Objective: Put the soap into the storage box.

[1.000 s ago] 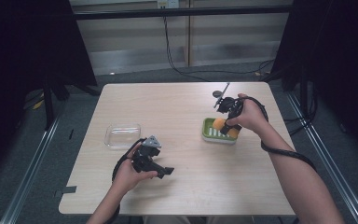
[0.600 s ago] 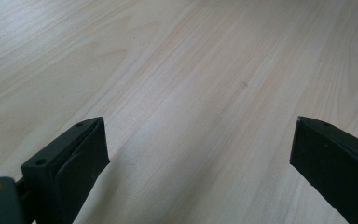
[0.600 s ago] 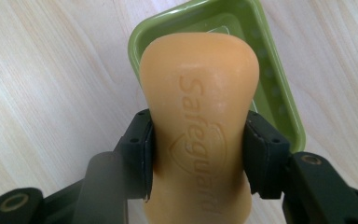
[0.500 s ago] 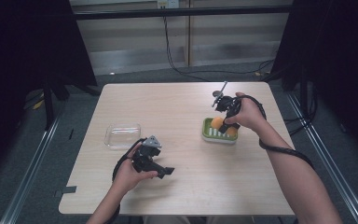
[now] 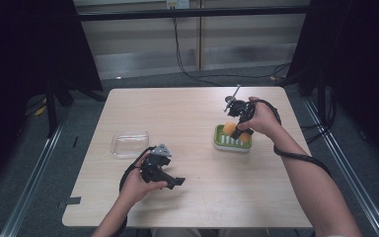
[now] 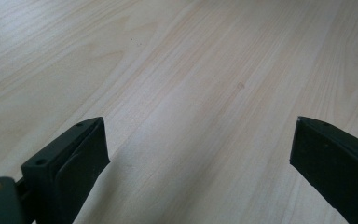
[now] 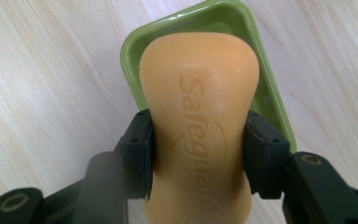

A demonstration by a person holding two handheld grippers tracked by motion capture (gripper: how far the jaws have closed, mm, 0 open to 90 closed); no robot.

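An orange bar of soap with a brand name pressed into it is clamped across its waist by my right gripper, which is shut on it. It hangs just above a green soap dish. From the high view the soap and right gripper are over the dish at the table's right side. Low over bare wood near the front left, my left gripper is open; its two black jaws stand wide apart with nothing between them.
A clear plastic lid or tray lies on the table just behind the left hand. The light wooden table has dark floor and metal rails around it. Cables trail from both grippers.
The right gripper has lifted the soap slightly above the green dish. The left hand has stayed put.
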